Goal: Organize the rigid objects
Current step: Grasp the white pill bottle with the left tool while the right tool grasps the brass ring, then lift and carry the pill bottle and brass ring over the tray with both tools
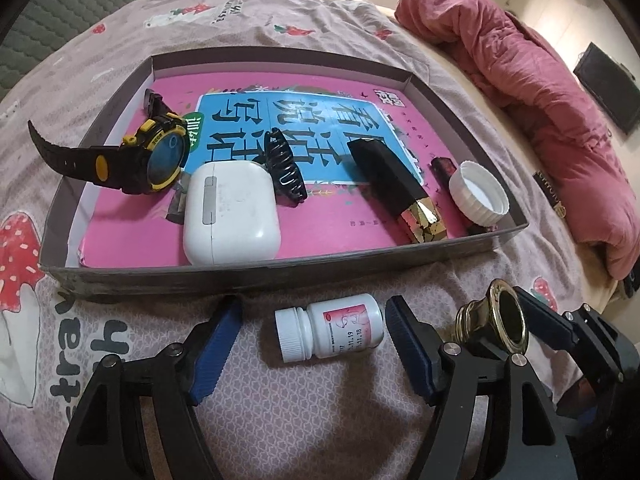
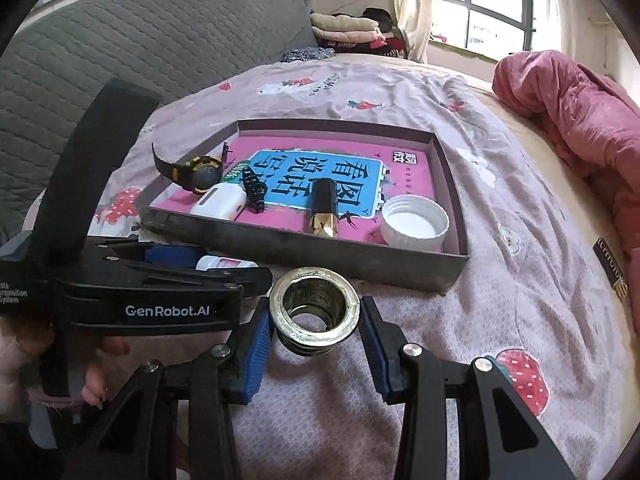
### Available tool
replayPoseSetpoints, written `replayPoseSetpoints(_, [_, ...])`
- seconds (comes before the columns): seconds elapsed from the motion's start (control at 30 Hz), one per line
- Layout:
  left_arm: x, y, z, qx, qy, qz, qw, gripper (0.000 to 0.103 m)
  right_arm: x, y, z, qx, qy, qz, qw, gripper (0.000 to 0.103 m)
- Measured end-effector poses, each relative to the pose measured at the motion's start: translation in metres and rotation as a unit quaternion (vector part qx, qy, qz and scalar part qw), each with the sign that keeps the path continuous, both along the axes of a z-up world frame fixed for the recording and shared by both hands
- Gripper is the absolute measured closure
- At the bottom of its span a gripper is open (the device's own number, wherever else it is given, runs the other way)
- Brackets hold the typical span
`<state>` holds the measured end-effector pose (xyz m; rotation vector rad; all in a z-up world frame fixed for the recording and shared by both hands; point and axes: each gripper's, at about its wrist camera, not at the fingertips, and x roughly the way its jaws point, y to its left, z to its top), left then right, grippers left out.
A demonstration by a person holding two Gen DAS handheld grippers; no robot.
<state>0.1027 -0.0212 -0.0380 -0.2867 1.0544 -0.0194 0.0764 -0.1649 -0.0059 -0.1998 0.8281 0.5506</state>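
Observation:
A shallow grey box (image 1: 168,276) (image 2: 304,246) lies on the bed, lined with a pink book. In it are a black-yellow watch (image 1: 156,156), a white earbud case (image 1: 230,212), a black hair claw (image 1: 286,168), a black-gold lipstick (image 1: 396,188) and a white cap (image 1: 478,192). My left gripper (image 1: 310,338) is open, with a white pill bottle (image 1: 332,330) lying between its fingers on the bedspread. My right gripper (image 2: 316,322) is open around a brass threaded ring (image 2: 314,306) (image 1: 498,318); the blue pads sit beside it with small gaps.
A crumpled red quilt (image 1: 532,92) lies to the right of the box. A grey padded headboard (image 2: 140,40) stands behind. Folded clothes (image 2: 348,28) sit by the window. The left gripper body (image 2: 160,292) is close to the left of the right gripper.

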Motion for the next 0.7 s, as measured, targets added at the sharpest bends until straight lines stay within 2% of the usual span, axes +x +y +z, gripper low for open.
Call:
replayPoseSetpoints(0.2, [0.002,-0.001,-0.003,0.024,0.005,-0.001,0.9997,0.043,0.001,0.002,0.000,-0.008,-0.005,0.000,1.000,0.060])
replayPoseSetpoints(0.27, [0.003,0.000,-0.003,0.029,0.006,0.001,0.9996,0.052,0.003,0.000,0.001,-0.002,-0.002,-0.006,1.000,0.060])
replayPoseSetpoints(0.7, [-0.004,-0.006,0.008,0.019,-0.006,-0.020,0.9996,0.052,0.015,-0.016,0.013,0.051,-0.001,-0.033,0.998,0.060])
